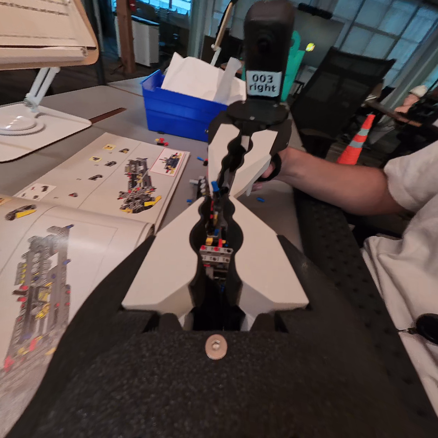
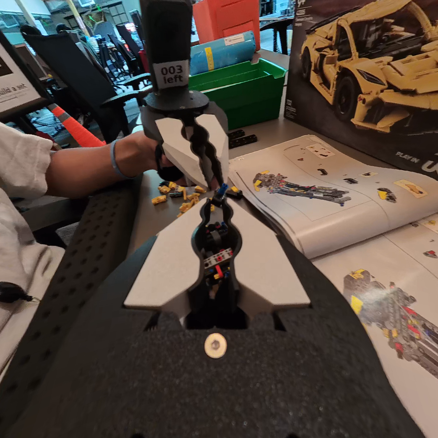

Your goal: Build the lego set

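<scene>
While loose yellow plastic pieces [image 2: 180, 196] lie unused on grey table [image 2: 272, 128], you clamp long grey-black lego chassis [image 1: 215, 251] between left gripper [image 1: 216, 201] and right gripper [image 2: 216, 201], both closed on it mid-air. Build partial; bodywork remains, judging by open instruction booklet [image 2: 331, 189].

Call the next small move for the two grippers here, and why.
Probably press the blue pin home. The left gripper looks shut on the grey lego assembly, and the right gripper, nearly tip to tip with it, looks shut on the pin's base. Whether the pin is already seated is hidden.
</scene>
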`<state>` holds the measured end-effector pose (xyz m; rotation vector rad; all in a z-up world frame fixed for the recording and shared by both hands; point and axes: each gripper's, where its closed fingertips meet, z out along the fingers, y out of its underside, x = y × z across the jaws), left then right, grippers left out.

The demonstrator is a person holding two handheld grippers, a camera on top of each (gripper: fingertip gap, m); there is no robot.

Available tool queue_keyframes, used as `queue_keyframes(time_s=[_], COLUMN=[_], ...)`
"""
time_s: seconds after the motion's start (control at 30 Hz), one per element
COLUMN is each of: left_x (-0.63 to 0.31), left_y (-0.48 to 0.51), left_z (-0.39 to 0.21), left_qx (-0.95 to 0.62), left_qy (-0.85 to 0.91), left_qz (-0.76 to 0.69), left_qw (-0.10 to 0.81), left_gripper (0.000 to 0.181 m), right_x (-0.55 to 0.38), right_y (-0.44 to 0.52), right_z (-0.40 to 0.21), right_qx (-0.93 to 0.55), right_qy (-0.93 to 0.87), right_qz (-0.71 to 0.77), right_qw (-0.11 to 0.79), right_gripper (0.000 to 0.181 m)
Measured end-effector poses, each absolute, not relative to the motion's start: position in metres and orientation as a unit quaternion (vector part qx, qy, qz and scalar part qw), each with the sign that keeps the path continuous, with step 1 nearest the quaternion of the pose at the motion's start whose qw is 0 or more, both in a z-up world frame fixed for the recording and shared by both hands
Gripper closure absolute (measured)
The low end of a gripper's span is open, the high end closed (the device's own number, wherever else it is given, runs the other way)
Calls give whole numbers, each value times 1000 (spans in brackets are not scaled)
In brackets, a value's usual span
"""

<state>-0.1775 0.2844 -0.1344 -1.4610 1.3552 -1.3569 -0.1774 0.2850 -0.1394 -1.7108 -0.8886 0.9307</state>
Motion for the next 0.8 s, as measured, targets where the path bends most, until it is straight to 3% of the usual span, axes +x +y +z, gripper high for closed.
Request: queue_keyframes(time_s=[0.23, 0.8], left_x=[-180, -179], left_y=[269, 265], left_z=[-120, -127], left_qx=[-540, -546], left_qy=[506, 499], left_qz=[-596, -615], left_qw=[313, 272], left_gripper=[173, 172], right_x=[-187, -190], right_y=[273, 268], right_z=[-136, -133], right_qx=[-683, -670], right_qy=[-382, -392], right_qz=[405, 416], right_qw=[473, 473], right_gripper=[173, 173])
